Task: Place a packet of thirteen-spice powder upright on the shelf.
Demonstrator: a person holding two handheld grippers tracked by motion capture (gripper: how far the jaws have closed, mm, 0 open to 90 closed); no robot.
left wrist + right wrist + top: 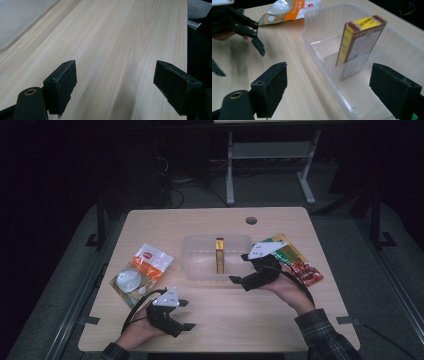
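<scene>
No legible text: print on box [359, 45] in bin [317, 22], red logo on orange packet [294, 7], too blurred.

The right hand-held gripper [239, 268] hides part of the red-green packet [299, 265] behind it.

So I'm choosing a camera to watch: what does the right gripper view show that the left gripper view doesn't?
Right gripper view: a clear bin with a yellow box upright behind its divider, an orange-and-white packet, and the left gripper farther off. Left gripper view: its own open jaws and something pale at the top-left corner. Both: the wooden table and open black jaws.
</scene>
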